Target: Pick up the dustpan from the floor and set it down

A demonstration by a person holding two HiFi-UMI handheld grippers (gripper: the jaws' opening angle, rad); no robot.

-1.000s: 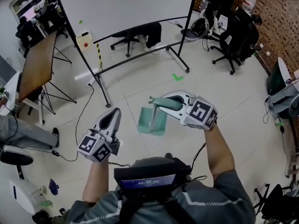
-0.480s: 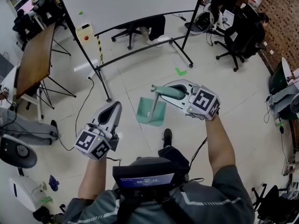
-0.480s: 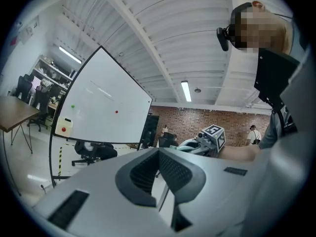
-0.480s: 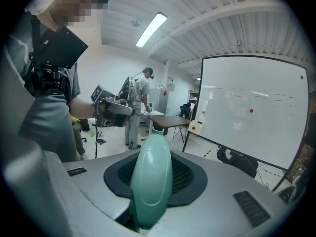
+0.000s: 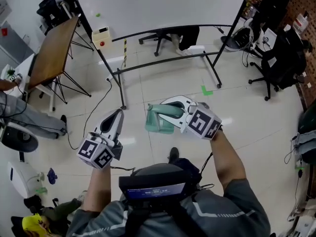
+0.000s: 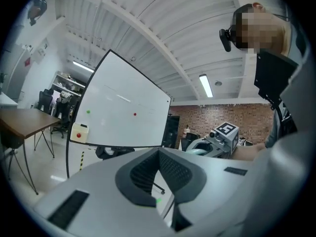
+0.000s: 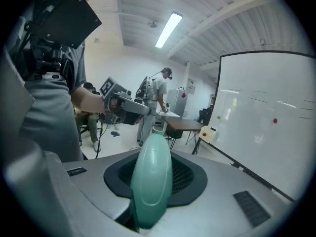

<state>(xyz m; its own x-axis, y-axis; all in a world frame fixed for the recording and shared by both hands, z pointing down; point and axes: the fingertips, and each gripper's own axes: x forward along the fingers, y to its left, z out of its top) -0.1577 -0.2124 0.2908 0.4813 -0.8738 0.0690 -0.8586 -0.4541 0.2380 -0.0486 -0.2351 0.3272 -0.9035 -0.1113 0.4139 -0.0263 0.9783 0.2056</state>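
**Dustpan gripped in the right claw above the tiled floor**

We see the right claw [image 5: 167,110] closed on the rounded handle [image 7: 149,181] of the pale green plastic dustpan [image 5: 159,124]. In the right gripper view that handle fills the gap between the jaws, and both pads press on it. The pan part hangs below the claw and a little to its left. It appears to be clear of the pale tiled floor [image 5: 256,122], though the steep head view leaves us unsure. The left claw [image 5: 113,122] is to the left, apart from the dustpan, its jaws together with nothing between them. Farther off stands the large whiteboard on a black wheeled frame [image 5: 158,4], and a green tape mark [image 5: 207,90] lies on the floor near the frame's right end.
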